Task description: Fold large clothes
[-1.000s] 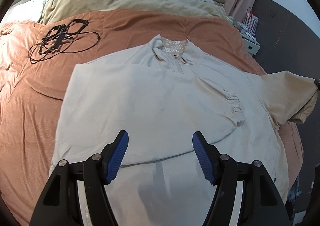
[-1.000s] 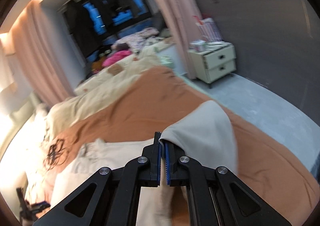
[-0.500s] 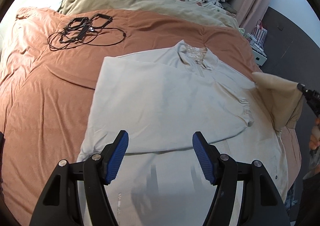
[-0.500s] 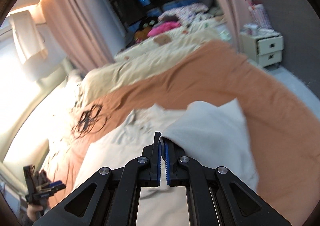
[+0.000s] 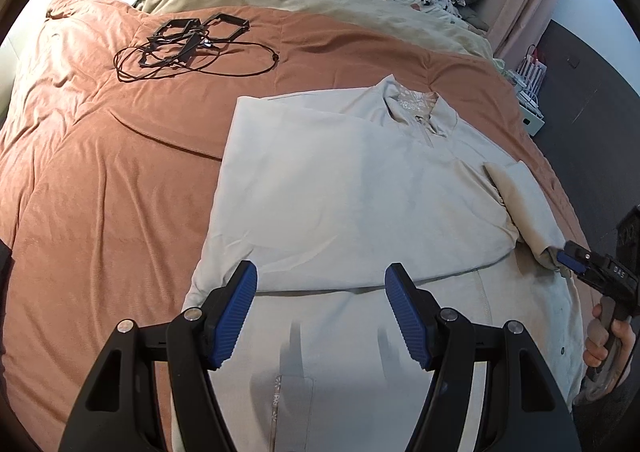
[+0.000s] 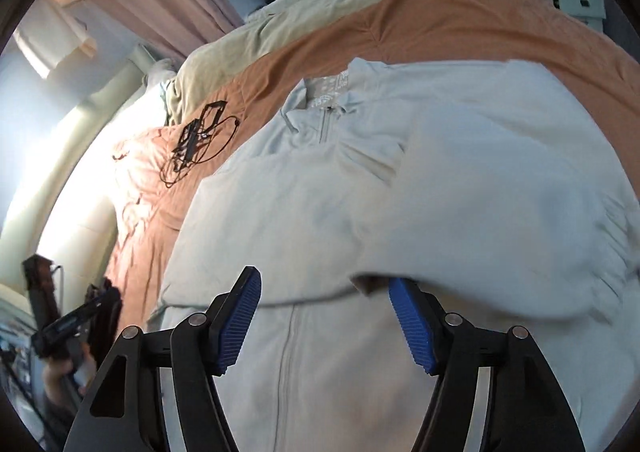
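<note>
— Garment location?
— Pale grey zip-neck top (image 5: 360, 188) spread flat on rust-coloured bed cover (image 5: 100, 180), both sleeves folded in across chest.
— Left hand-held gripper (image 5: 322, 306)?
— Jaws apart, nothing between, poised over hem.
— Right hand-held gripper (image 6: 324, 316)?
— Just opened; blurred sleeve edge near right pad, apparently released.
— Else?
— Black cable tangle (image 5: 188, 44) beyond, well apart.

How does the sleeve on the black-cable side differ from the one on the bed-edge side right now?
The cable-side sleeve lies flat and smooth; the bed-edge sleeve looks rumpled. The cable-side sleeve crosses the zip line; the bed-edge sleeve stops short of it and overlaps the other's cuff. Both are the same pale fabric and folded inward.
</note>
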Available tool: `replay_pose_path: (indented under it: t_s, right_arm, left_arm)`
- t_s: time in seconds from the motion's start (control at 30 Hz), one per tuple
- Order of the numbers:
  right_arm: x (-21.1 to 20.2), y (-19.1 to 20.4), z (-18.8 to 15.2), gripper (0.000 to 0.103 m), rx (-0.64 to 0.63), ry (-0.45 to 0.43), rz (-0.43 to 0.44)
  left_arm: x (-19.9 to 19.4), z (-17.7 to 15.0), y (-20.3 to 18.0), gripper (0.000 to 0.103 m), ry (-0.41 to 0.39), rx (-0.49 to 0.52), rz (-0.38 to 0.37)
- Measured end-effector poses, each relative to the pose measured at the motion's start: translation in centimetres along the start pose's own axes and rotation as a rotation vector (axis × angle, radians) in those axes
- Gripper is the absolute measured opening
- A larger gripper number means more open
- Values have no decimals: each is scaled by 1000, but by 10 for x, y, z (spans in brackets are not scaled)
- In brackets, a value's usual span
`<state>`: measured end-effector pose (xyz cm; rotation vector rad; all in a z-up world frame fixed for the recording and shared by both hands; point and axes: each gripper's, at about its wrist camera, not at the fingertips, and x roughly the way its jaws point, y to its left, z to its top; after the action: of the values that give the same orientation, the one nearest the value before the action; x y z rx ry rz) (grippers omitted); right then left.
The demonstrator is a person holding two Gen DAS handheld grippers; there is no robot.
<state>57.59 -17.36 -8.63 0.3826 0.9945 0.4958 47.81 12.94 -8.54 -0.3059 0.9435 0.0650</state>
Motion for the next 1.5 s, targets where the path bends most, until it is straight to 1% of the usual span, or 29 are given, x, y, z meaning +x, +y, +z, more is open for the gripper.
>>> replay_pose_path:
  t_s: [0.07, 0.13, 0.23, 0.27, 0.37, 0.43, 0.5, 0.57, 0.6, 0.63, 0.67, 0.7, 0.8, 0.83, 0.97, 1.1, 1.13, 1.17, 1.2, 1.37, 1.5]
  right_arm:
    - [-19, -19, -4, 67, 46, -26, 0]
    - [-33, -33, -7, 67, 69, -50, -23]
    - [-49, -63, -6, 67, 134, -78, -90]
    - [-54, -79, -8, 67, 173, -81, -122]
    - [-50, -109, -9, 67, 275, -65, -160]
    - [-43, -124, -12, 67, 327, -46, -142]
    - [-34, -132, -13, 67, 352, -30, -168]
    - [-23, -134, -13, 67, 358, -9, -174]
    - [-16, -133, -13, 64, 368, 0, -171]
    - [-13, -134, -13, 57, 384, 2, -165]
    - [-13, -133, -12, 36, 397, 3, -165]
    - [-16, -131, -11, 35, 398, -10, -166]
    - [-33, -107, -3, 31, 296, -51, -204]
    - [-38, -100, 0, 30, 276, -57, -203]
    - [-52, -61, 20, 25, 192, -100, -166]
    - [-54, -10, 42, 18, 97, -137, -117]
    - [-51, 2, 45, 17, 76, -142, -100]
    - [-48, 16, 49, 12, 52, -143, -83]
    - [-42, 31, 53, 10, 27, -140, -71]
    - [-7, 87, 60, 9, -59, -116, -35]
    - [28, 121, 55, 9, -94, -84, -9]
  left_arm:
    - [3, -1, 3, 67, 7, -15, -8]
    - [5, -2, 3, 67, 11, -22, -15]
    - [7, -3, 2, 67, 11, -14, -20]
    - [8, -3, 1, 67, 11, -11, -23]
    - [10, -5, 2, 67, 16, -11, -29]
    - [10, -6, 5, 67, 18, -17, -30]
    - [8, -7, 8, 67, 18, -20, -28]
    - [5, -7, 14, 67, 16, -27, -21]
    - [4, -8, 16, 67, 13, -33, -19]
    - [2, -9, 20, 67, 9, -42, -18]
    - [0, -9, 23, 67, 6, -48, -18]
    - [-1, -10, 26, 67, 5, -53, -18]
    - [-1, -10, 30, 67, 3, -58, -17]
    - [-1, -9, 31, 67, 1, -64, -20]
    - [-4, -8, 35, 67, -12, -82, -45]
    - [-10, -8, 41, 67, -23, -82, -42]
    - [-11, -8, 43, 67, -26, -86, -42]
    - [-14, -8, 47, 67, -31, -92, -42]
    - [-16, -9, 50, 67, -35, -98, -42]
    - [-23, -10, 71, 67, -42, -130, -29]
    - [-28, -11, 88, 67, -42, -145, -14]
